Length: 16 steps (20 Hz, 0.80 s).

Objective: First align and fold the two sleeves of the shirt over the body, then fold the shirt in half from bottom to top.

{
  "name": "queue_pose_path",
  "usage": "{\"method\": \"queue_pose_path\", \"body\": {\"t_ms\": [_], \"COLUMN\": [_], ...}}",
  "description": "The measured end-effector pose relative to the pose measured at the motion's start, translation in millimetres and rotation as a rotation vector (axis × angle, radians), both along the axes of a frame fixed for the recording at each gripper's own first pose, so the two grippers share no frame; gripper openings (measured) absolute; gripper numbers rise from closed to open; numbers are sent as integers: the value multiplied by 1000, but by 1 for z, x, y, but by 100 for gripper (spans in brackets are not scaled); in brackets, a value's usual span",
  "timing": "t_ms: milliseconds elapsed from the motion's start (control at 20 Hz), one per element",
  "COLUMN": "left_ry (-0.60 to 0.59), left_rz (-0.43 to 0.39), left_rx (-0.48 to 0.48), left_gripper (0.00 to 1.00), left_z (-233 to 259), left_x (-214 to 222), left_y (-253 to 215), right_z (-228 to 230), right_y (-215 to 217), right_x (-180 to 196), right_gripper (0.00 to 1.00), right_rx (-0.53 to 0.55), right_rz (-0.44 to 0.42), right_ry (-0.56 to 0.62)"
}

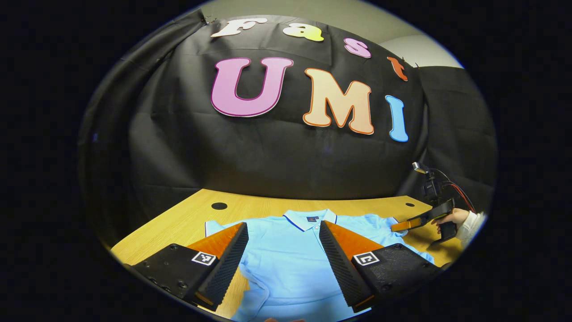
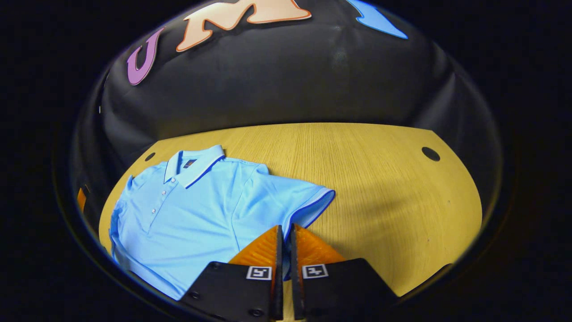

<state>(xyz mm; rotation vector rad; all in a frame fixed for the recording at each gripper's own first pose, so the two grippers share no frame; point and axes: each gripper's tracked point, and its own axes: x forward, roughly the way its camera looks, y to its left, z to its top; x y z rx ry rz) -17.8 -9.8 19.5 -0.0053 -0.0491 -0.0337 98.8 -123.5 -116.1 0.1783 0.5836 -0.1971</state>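
Note:
A light blue polo shirt (image 1: pixel 286 264) lies face up on the wooden table (image 1: pixel 187 219), collar toward the wall. My left gripper (image 1: pixel 283 225) hovers open over the chest, fingers spread wide with nothing between them. In the right gripper view the shirt (image 2: pixel 192 210) spreads to the left and its dark-trimmed sleeve (image 2: pixel 308 201) points right. My right gripper (image 2: pixel 284 229) is shut on that sleeve's lower edge, and a strip of blue cloth shows between the fingers. From the left gripper view, the right gripper (image 1: pixel 404 225) sits at the shirt's right side, held by a hand (image 1: pixel 456 218).
The black cloth wall stands just behind the table. Round cable holes (image 1: pixel 219 206) (image 2: pixel 431 154) sit near the table's back corners. Bare wood (image 2: pixel 380 179) stretches to the right of the sleeve.

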Motion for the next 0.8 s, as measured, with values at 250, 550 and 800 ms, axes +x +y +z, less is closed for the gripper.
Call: {"method": "queue_pose_path", "body": {"t_ms": [250, 550, 800], "left_ry": [18, 23, 24], "left_rz": [-9, -15, -17], "left_rx": [-9, -13, -15], "left_gripper": [95, 95, 95], "left_z": [-4, -6, -7], "left_x": [2, 2, 3], "left_y": [-2, -4, -4], "right_z": [9, 54, 76], "right_y": [8, 37, 109], "right_x": [6, 21, 33], "right_gripper": [1, 3, 0], "right_rx": [43, 80, 196], "right_rz": [-7, 23, 176], "right_ry": [-39, -190, -266]}}
